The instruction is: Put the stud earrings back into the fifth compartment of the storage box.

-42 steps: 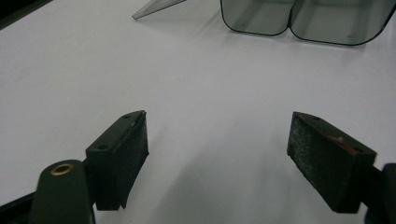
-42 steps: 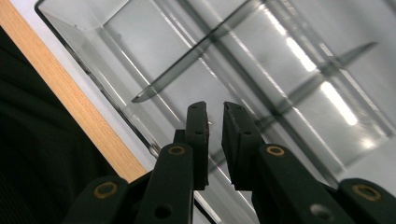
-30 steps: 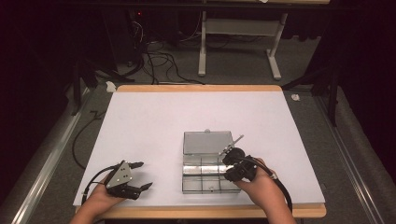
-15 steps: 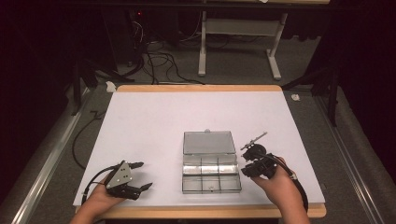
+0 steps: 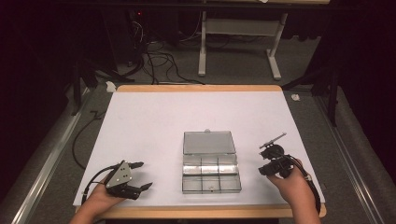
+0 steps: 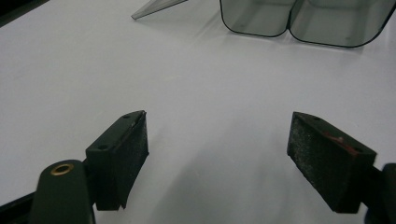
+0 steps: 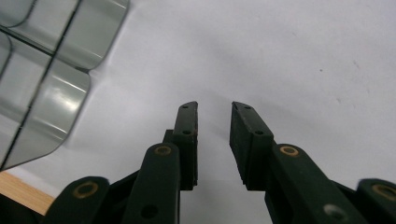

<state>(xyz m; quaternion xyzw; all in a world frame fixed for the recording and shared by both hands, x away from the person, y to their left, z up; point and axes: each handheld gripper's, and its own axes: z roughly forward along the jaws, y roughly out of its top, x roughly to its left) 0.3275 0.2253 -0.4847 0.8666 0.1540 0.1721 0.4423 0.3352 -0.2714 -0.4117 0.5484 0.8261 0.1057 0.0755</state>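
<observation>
Clear compartment box [image 5: 210, 162] sits open near the front edge of the table [image 5: 154, 121], about midway between its side edges; lid laid back flat toward the far edge, compartments look empty. Right gripper [image 5: 270, 161] rests just off the box's right side, near the table's right edge, jaws narrowly parted with nothing between them. Left gripper [image 5: 138, 175] lies by the front-left corner, jaws spread wide, empty. Judgement: box opened, both grippers clear of it. Next move likely needs one gripper to re-approach the lid or rim squarely.
</observation>
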